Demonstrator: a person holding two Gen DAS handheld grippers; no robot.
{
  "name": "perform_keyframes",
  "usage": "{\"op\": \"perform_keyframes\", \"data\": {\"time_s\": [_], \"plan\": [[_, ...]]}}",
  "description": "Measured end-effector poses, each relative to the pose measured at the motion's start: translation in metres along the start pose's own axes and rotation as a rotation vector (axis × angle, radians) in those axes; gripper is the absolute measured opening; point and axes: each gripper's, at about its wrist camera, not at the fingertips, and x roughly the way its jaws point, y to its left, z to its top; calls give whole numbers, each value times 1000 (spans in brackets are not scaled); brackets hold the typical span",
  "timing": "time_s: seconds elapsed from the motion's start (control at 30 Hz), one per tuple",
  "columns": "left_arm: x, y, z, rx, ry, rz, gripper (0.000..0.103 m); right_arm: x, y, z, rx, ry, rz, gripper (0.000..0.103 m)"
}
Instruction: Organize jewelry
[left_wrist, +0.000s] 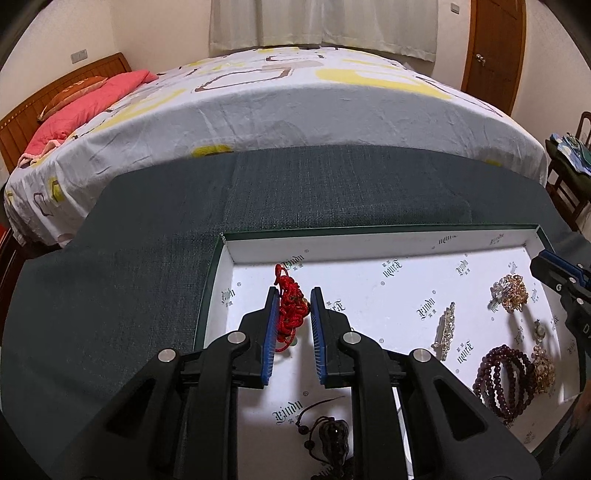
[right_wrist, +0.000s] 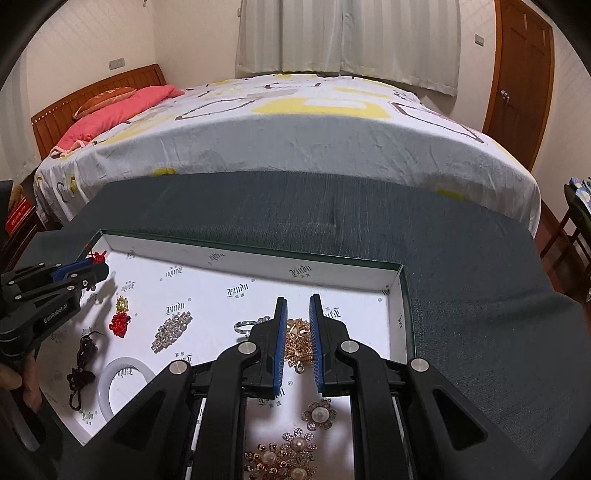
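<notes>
Jewelry tray (right_wrist: 400, 314) lies on cloth (right_wrist: 480, 295) before bed (right_wrist: 295, 140).

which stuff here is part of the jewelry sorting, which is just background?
Job:
- left hand-held gripper, jaws around the red cord
- right hand-held gripper, jaws around the gold chain
- white tray
- purple bead bracelet
- rhinestone clip
- white bangle
- pearl brooches

Background:
- bed
- pink pillow
- door
- curtain

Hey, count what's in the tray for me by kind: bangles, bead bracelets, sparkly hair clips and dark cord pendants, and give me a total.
White bangle: 1
Purple bead bracelet: 1
Sparkly hair clip: 1
Dark cord pendant: 1
Total: 4
</notes>
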Motion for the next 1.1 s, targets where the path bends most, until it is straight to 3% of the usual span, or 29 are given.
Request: {"op": "perform_keyframes", "data": {"time_s": [0.13, 0.17, 0.23, 0.4, 0.43, 0.5, 0.53, 0.63, 0.8, 0.9, 1.1], "plan": [[0, 1, 0, 0, 1, 0, 20, 0, -1, 1, 5, -1, 1, 13], [0, 0, 1, -1, 1, 0, 22, 0, -1, 1, 6, 0, 3, 13], [-2, 1, 1, -8, -9, 6, 42, 0, -1, 2, 8, 2, 6, 13], [-5, -1, 1, 0, -29, 11, 49, -2, -3, 1, 16, -6, 1, 17], [-5, -1, 1, 1, -33, 12, 53, -2, -3, 1, 18, -7, 0, 21], [-8, -1, 2, -4, -48, 17, 62, -7, -4, 1, 30, -28, -7, 47], [-10, 0, 2, -9, -59, 24, 68, -10, -4, 1, 33, -45, -13, 51], [-20, 1, 0, -27, -88, 19, 71, -18, -5, 0, 41, -64, -22, 56], [-64, -3, -13, -39, -190, 38, 83, -51, -3, -9, 61, -125, -36, 70], [-99, -7, -26, -37, -239, 51, 90, -80, 2, -22, 59, -167, -47, 75], [-168, -14, -70, -20, -289, 93, 94, -140, 9, -58, 50, -206, -56, 78]]}}
